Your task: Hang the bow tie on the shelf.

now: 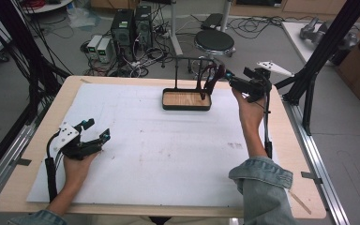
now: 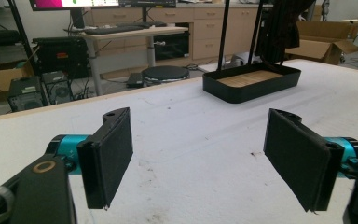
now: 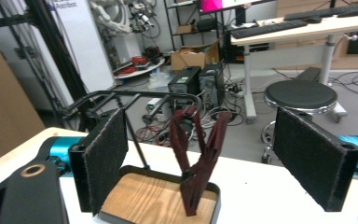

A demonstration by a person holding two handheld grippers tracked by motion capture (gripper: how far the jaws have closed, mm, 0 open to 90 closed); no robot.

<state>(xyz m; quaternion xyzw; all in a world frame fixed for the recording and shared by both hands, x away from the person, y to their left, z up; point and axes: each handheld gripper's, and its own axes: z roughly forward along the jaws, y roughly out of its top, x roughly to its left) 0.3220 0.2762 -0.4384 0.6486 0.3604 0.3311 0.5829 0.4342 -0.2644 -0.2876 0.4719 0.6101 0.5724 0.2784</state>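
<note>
The right gripper point(image 1: 229, 79) is hovering at the far right of the table point(image 1: 37, 154), its jaws spread wide and holding nothing, and is pointing at a dark red strap point(image 3: 198, 154) that is hanging from the black rail of a small rack point(image 3: 135, 95) and trailing down into the rack's wood-floored tray point(image 1: 186, 100). In the right gripper view the strap is sitting between the two black pads point(image 3: 106, 158) but farther off, not yet touched, so the work appears to be at the approach stage of taking the strap off the rail. The left gripper point(image 1: 96, 133) is resting low near the table's left edge, well apart from the tray, its jaws likewise spread and empty over the white sheet point(image 2: 191, 121). The next move probably calls for advancing the right gripper until the pads are straddling one hanging limb of the strap, closing on it, and then lifting up and over the rail's end without dragging the light rack along.
</note>
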